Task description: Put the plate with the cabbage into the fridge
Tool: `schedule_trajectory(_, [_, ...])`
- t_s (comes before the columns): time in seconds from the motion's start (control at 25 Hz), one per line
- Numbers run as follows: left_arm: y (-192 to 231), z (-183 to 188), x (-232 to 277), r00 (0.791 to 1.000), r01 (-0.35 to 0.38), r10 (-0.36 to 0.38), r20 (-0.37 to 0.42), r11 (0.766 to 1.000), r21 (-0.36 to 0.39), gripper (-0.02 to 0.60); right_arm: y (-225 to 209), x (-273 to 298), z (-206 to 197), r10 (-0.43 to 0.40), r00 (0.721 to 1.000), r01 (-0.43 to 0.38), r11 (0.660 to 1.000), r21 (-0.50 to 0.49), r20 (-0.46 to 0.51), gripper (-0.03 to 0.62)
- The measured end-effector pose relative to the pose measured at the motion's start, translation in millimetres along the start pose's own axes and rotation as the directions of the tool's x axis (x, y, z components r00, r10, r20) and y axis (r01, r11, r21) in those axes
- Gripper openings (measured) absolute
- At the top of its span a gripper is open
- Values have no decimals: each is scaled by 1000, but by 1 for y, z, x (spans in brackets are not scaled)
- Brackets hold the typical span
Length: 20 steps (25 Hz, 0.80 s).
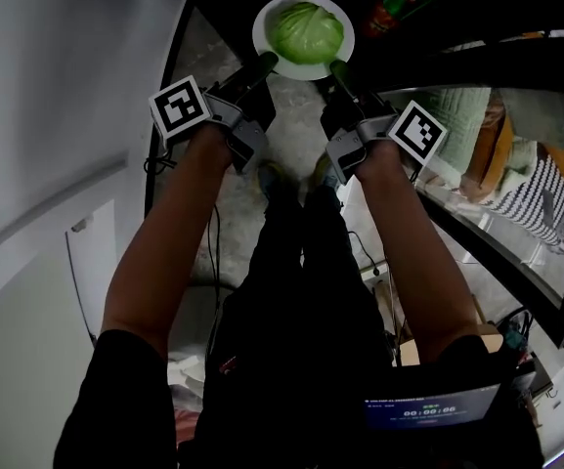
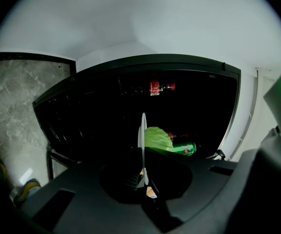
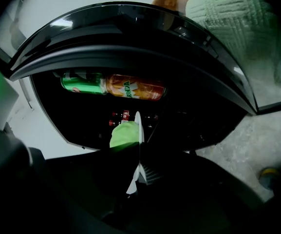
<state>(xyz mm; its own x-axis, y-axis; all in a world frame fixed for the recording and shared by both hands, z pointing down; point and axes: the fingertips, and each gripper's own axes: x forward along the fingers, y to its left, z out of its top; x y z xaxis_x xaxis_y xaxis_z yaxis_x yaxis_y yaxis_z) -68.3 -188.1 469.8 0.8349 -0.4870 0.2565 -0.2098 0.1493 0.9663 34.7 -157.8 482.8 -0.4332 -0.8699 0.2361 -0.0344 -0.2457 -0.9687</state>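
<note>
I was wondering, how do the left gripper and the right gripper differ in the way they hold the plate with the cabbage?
The left gripper clamps the plate on the left of its near rim. The right gripper clamps it on the right. In the left gripper view the cabbage shows right of the plate's edge. In the right gripper view it shows left. Both are shut on the plate's rim.

Cabbage (image 1: 306, 29) on plate (image 1: 259, 32), between left gripper (image 1: 266, 63) and right gripper (image 1: 338, 67), before fridge (image 2: 145, 60).
</note>
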Motion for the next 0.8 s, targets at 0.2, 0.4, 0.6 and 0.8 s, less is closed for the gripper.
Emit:
schedule_trajectory(0.2, [3, 0, 0, 1000, 30, -30, 9, 999, -14, 17, -2, 1, 0, -4, 1000, 4, 1000, -26, 12, 14])
schedule_trajectory(0.4, [-3, 0, 0, 1000, 2, -2, 20, 1000, -17, 17, 2, 0, 1, 6, 1000, -6, 1000, 4, 13, 14])
schedule_trajectory(0.6, [-7, -2, -1, 999, -16, 16, 29, 1000, -12, 17, 5, -1, 1, 13, 1000, -13, 1000, 24, 14, 14])
schedule_trajectory(0.8, [-4, 0, -2, 1000, 13, -13, 17, 1000, -12, 17, 4, -2, -2, 14, 999, -14, 1000, 7, 44, 14])
